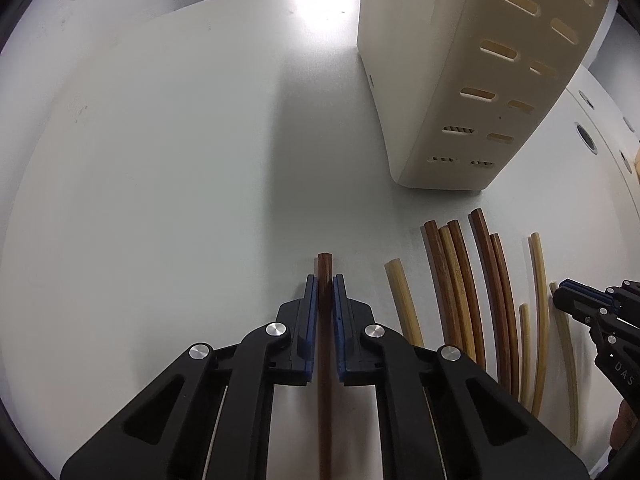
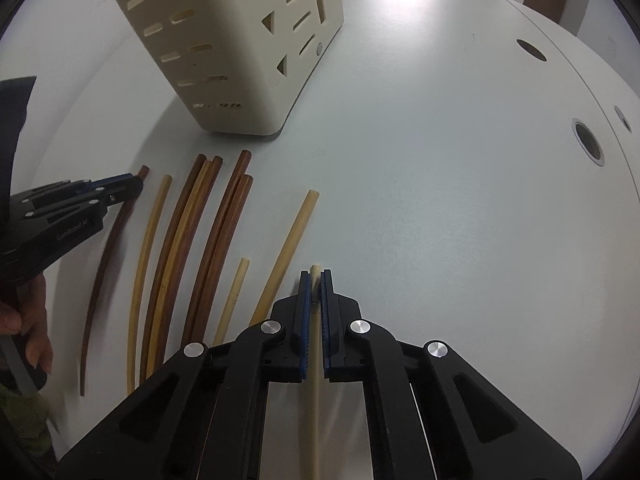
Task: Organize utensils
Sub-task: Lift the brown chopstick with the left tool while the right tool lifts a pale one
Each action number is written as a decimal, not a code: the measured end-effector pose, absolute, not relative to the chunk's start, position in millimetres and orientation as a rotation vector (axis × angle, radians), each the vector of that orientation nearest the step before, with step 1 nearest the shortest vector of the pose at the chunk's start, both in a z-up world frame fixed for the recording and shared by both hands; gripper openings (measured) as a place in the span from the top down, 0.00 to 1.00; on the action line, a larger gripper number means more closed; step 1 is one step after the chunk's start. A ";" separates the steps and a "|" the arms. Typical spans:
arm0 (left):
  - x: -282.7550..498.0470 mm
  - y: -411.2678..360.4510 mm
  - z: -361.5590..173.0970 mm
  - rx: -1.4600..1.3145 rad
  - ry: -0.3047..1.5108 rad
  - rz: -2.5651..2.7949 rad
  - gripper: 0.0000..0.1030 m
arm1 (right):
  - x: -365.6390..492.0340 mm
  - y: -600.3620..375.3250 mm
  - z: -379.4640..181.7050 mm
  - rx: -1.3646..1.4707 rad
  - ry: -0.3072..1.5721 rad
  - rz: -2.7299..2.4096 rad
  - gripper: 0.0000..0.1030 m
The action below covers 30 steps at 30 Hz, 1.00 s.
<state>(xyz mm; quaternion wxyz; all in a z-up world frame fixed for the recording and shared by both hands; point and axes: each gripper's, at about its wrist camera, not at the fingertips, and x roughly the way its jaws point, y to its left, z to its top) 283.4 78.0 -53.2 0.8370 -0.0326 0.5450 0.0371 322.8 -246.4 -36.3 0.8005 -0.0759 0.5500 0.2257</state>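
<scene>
Your left gripper (image 1: 325, 280) is clamped on a dark brown chopstick (image 1: 325, 266). The stick runs straight along the finger line: its tip pokes out just past the pads, the rest trails back under the gripper body. Left of those fingers the white table (image 1: 160, 160) is bare, so you have free swing room there.

Ahead and to the right of the left fingers stands the cream slotted holder (image 1: 452, 80), upright and well apart from them. Between your two grippers lies the loose row of brown and pale chopsticks (image 1: 464, 280), all roughly parallel to both held sticks and just beside each gripper's inner side.

Your right gripper (image 2: 316, 276) is closed on a pale chopstick (image 2: 316, 270), again in line with the fingers, tip just clear of the pads. From there the holder sits ahead-left and the table to the right is open.

Judgement: both sticks need tipping upright before going into the holder top, and the left hand looks slightly nearer. Lift clear of the row first.
</scene>
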 end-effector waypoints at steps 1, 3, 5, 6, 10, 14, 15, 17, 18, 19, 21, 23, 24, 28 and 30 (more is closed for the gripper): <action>282.9 78.6 -52.2 -0.084 1.151 0.071 0.93 | 322.9 -247.3 -34.2 -0.159 1.170 0.485 0.95; 282.1 86.5 -44.3 -0.091 1.127 0.059 0.93 | 324.8 -252.2 -27.1 -0.142 1.145 0.488 0.95; 278.0 85.8 -30.5 -0.095 1.084 0.051 0.93 | 321.4 -256.5 -16.4 -0.128 1.106 0.491 0.95; 272.9 86.1 -21.9 -0.098 1.062 0.042 0.93 | 320.2 -257.6 -10.1 -0.119 1.082 0.495 0.95; 258.6 78.5 14.1 -0.093 0.949 0.025 0.93 | 313.8 -261.4 13.6 -0.073 0.993 0.528 0.95; 242.0 74.6 41.6 -0.107 0.850 0.008 0.93 | 311.5 -257.5 33.1 -0.036 0.911 0.568 0.95; 237.5 75.4 48.0 -0.104 0.828 0.011 0.93 | 318.2 -259.4 38.5 -0.032 0.889 0.576 0.95; 226.7 76.6 60.8 -0.092 0.779 0.020 0.93 | 312.8 -258.8 47.4 -0.027 0.850 0.587 0.95; 226.8 79.1 66.4 -0.081 0.754 0.022 0.93 | 328.8 -264.7 50.7 -0.025 0.829 0.592 0.95; 226.0 78.7 74.4 -0.075 0.735 0.020 0.93 | 338.8 -268.5 54.3 -0.022 0.811 0.599 0.95; 222.3 78.3 87.0 -0.080 0.705 0.003 0.93 | 333.5 -270.5 59.5 -0.022 0.769 0.599 0.95; 221.6 73.2 95.0 -0.070 0.673 0.001 0.93 | 328.3 -269.5 67.3 -0.029 0.721 0.604 0.95; 221.2 68.5 100.1 -0.058 0.649 0.008 0.93 | 330.8 -268.6 69.7 -0.036 0.698 0.606 0.95; 217.4 58.6 115.1 -0.051 0.563 -0.002 0.93 | 329.7 -268.0 84.3 -0.036 0.619 0.625 0.95; 214.0 60.0 126.5 -0.048 0.525 -0.009 0.93 | 330.6 -266.8 93.9 -0.038 0.580 0.635 0.95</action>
